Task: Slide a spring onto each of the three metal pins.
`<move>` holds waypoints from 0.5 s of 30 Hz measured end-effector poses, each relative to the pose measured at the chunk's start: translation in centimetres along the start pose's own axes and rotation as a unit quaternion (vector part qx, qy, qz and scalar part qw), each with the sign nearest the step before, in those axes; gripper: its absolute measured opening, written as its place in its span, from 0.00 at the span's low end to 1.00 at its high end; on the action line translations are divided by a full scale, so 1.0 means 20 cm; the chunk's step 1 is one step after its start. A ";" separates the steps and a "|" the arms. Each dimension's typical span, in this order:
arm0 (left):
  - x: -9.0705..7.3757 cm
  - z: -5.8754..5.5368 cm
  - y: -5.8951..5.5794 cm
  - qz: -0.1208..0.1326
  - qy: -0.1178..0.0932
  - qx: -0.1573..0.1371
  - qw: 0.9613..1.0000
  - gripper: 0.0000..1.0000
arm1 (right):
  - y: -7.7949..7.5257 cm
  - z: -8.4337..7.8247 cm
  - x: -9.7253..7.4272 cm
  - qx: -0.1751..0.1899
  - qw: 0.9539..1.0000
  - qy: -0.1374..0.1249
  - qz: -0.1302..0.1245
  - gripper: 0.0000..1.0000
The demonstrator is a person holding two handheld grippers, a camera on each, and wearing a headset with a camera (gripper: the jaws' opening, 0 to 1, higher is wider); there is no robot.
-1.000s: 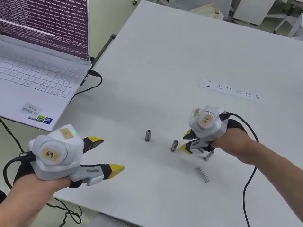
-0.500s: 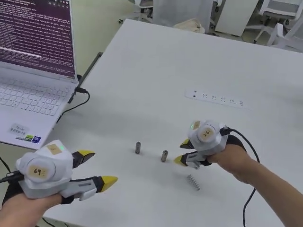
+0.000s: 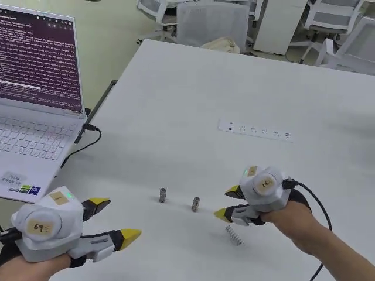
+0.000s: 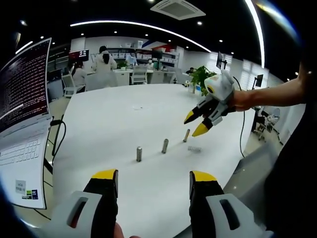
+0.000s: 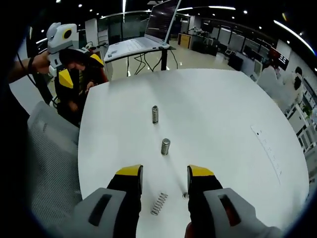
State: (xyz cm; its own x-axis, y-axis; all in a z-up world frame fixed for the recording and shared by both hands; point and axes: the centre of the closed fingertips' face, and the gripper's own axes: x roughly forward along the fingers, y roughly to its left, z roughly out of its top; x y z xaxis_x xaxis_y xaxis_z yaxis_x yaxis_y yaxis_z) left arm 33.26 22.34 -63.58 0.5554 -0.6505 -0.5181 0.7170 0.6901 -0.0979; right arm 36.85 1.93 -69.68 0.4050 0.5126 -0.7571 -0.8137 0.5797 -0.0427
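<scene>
Two short metal pins stand upright on the white table, the left pin (image 3: 163, 195) (image 5: 155, 114) and the middle pin (image 3: 195, 204) (image 5: 165, 146); both look ribbed, as if coiled. A third pin (image 4: 186, 135) stands just under my right gripper (image 3: 225, 202) (image 4: 195, 125), which hovers open and empty. One loose spring (image 3: 234, 235) (image 5: 158, 203) lies flat beside it, near the table's front edge. Low at the front left corner, my left gripper (image 3: 114, 219) (image 5: 79, 68) is open with nothing between its fingers.
An open laptop (image 3: 35, 117) stands at the left with a black cable (image 3: 88, 137) plugged in. A white power strip (image 3: 255, 131) lies across the table's middle. Office chairs (image 3: 211, 23) stand beyond the far edge. The near table edge runs just below both grippers.
The head camera has tilted up, so everything sits lower in the picture. My right gripper has drawn slightly away from the middle pin. Pins and loose spring have not moved.
</scene>
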 end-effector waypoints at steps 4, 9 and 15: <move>0.01 0.01 -0.01 -0.001 0.000 0.001 1.000 0.54 | 0.02 -0.02 -0.04 0.009 1.000 -0.013 -0.010 0.35; 0.02 0.02 -0.01 0.000 -0.002 -0.002 1.000 0.54 | 0.02 -0.03 -0.10 0.028 0.999 -0.032 -0.024 0.37; 0.03 0.03 -0.02 -0.004 -0.003 -0.001 1.000 0.53 | 0.03 -0.08 -0.14 0.047 0.998 -0.035 -0.035 0.40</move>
State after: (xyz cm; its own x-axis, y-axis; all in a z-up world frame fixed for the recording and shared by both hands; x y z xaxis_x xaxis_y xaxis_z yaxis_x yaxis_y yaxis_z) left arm 33.54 21.45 -63.42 0.5524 -0.6570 -0.5130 0.7200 0.6862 -0.1036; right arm 34.47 -0.23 -68.65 0.4901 0.5104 -0.7066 -0.7408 0.6711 -0.0290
